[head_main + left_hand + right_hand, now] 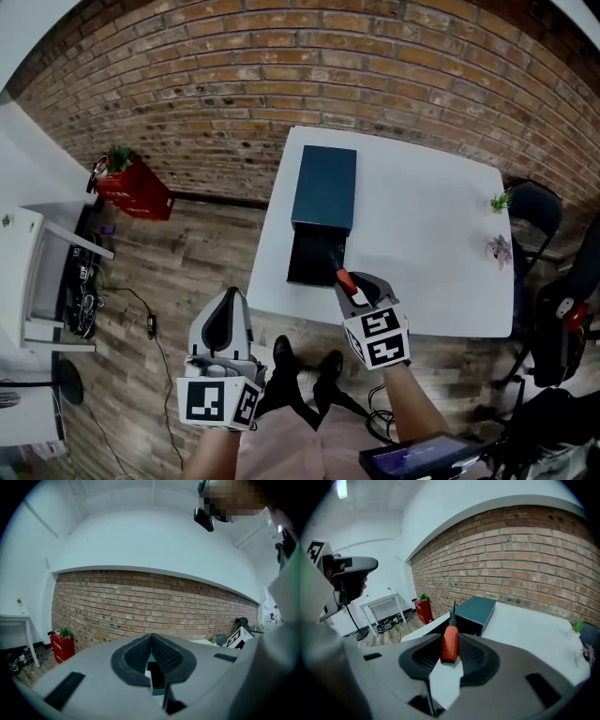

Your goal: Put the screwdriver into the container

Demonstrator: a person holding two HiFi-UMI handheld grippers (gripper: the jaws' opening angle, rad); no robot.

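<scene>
While our right gripper (361,286) clamps the screwdriver (450,641) beside the container (323,192), table (431,234) right of it lies open; shaft aims containerward; left gripper (229,302) closed, empty.

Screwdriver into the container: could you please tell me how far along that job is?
Done: the screwdriver is picked up, its red handle clamped in the right gripper. In hand: it is held at the table's near edge, tip pointing toward the teal container. Left: lowering it inside and releasing. The left gripper is shut, empty, off the table.
</scene>
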